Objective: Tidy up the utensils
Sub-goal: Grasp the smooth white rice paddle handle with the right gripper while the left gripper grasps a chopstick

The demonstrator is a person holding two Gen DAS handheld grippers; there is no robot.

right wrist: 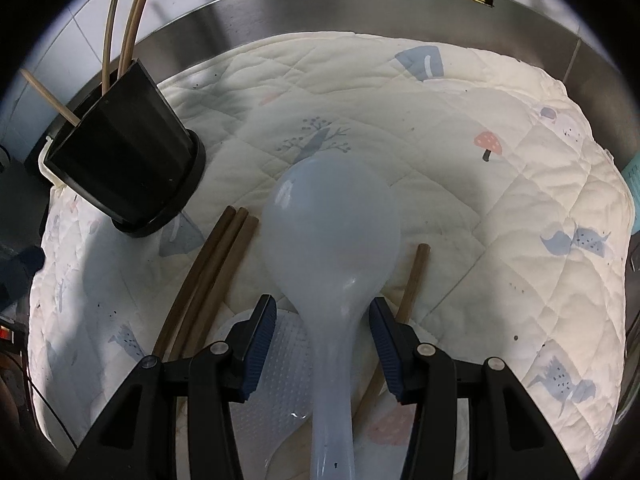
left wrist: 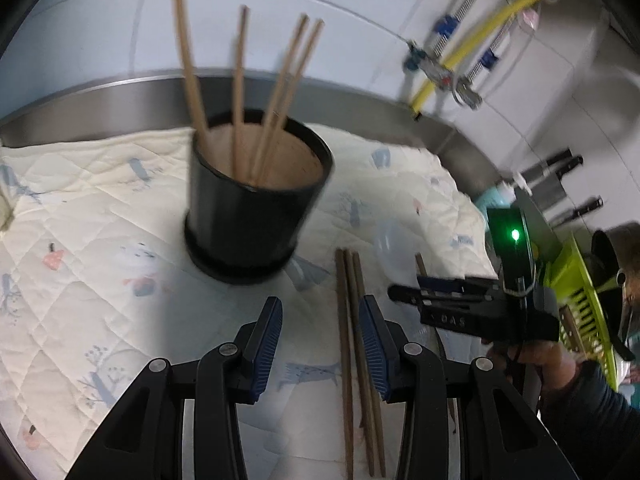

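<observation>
A black utensil holder (left wrist: 256, 208) stands on the quilted cloth (left wrist: 100, 200) with several chopsticks (left wrist: 280, 92) upright in it. Three brown chopsticks (left wrist: 350, 340) lie flat on the cloth. They run between the fingers of my open left gripper (left wrist: 320, 304), close to its right pad, and the pads do not press on them. In the right wrist view a translucent white spoon (right wrist: 332, 224) lies on a white dimpled paddle (right wrist: 280, 364). My right gripper (right wrist: 323, 302) straddles the spoon's neck, open, with gaps on both sides. A single chopstick (right wrist: 414, 280) lies to the right of the spoon.
A steel ledge (right wrist: 360, 12) and a tiled wall (left wrist: 360, 40) run behind the cloth. At the right are a green dish rack (left wrist: 588, 304), knives on the wall (left wrist: 556, 168) and a yellow hose (left wrist: 492, 24). A person's hand (left wrist: 532, 360) holds the right tool.
</observation>
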